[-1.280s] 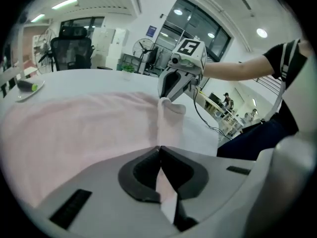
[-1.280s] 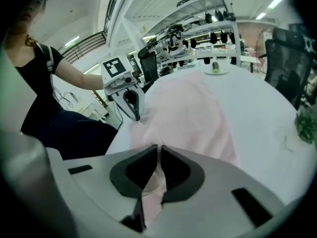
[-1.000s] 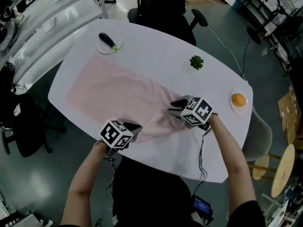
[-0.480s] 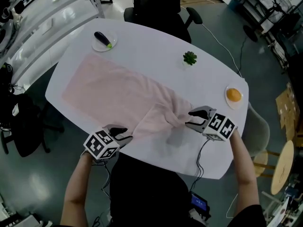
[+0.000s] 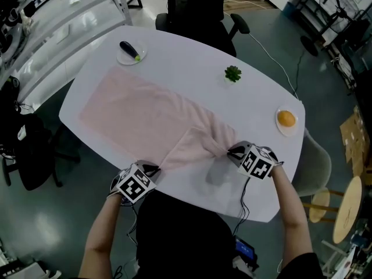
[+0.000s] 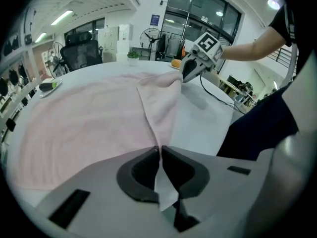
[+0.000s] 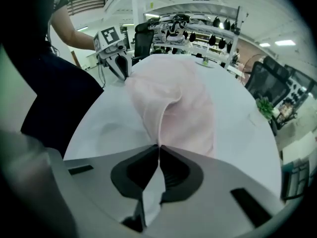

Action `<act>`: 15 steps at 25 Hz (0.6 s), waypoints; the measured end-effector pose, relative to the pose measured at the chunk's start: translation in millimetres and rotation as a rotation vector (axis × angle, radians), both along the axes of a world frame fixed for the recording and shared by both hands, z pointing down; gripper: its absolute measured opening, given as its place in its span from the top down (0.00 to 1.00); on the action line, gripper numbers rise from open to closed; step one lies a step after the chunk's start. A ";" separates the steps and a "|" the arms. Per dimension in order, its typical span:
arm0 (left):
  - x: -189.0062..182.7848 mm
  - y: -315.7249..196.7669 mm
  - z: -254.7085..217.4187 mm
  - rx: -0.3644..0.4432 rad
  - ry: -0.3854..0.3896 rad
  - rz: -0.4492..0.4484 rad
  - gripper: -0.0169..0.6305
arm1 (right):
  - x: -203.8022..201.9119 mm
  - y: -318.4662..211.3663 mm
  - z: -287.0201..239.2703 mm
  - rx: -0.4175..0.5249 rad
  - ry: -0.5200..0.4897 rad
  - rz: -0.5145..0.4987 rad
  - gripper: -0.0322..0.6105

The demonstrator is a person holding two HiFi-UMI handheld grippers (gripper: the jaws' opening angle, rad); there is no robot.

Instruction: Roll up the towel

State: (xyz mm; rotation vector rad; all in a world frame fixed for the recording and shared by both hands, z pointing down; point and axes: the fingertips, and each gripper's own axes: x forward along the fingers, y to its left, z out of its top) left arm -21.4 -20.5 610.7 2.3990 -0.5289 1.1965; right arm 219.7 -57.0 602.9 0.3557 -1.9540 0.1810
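The left tongs [image 6: 159,148] are pinched together on one near corner of the towel [image 5: 145,118], with a sliver of pale cloth showing between the pads; their jaws have just been closing. The right tongs [image 7: 158,147] are pressed together the same way on the other near corner, where a fold of pink cloth runs straight into the tips, and their jaws have just been closing too. Both point steeply down at the near edge of the surface [image 5: 192,68], well apart from each other, each with its marker cube on top and a bare forearm behind it. Between the two tongs the near end of the towel is folded over on itself, a flap rising from the left tongs to a bunched ridge just beside the right tongs. Beyond them the rest of the towel lies flat, stretching away and to the left of the left tongs. Past its far end, well apart from both tongs, a small plate [image 5: 124,57] carries a dark long thing with a green tip. A small plant [image 5: 233,73] stands well beyond the right tongs, and an orange [image 5: 286,118] on its own plate sits near them to the right. A black chair [image 5: 197,4] stands past the far edge of the surface
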 end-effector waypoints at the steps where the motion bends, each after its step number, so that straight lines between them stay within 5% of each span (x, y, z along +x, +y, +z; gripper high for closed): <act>1: -1.8 1.4 -3.0 -0.005 0.001 0.013 0.92 | 4.8 3.1 -2.9 -0.022 0.022 -0.027 0.92; 5: -7.3 7.9 -18.2 -0.045 0.011 0.077 0.93 | 33.6 12.1 -12.8 -0.129 0.121 -0.111 0.92; 10: -6.5 17.9 -15.3 -0.119 0.021 0.107 0.93 | 49.0 14.9 -4.9 -0.251 0.154 -0.086 0.92; 15: -2.0 21.3 7.4 -0.089 -0.038 0.131 0.93 | 52.9 14.6 22.4 -0.236 0.199 -0.071 0.91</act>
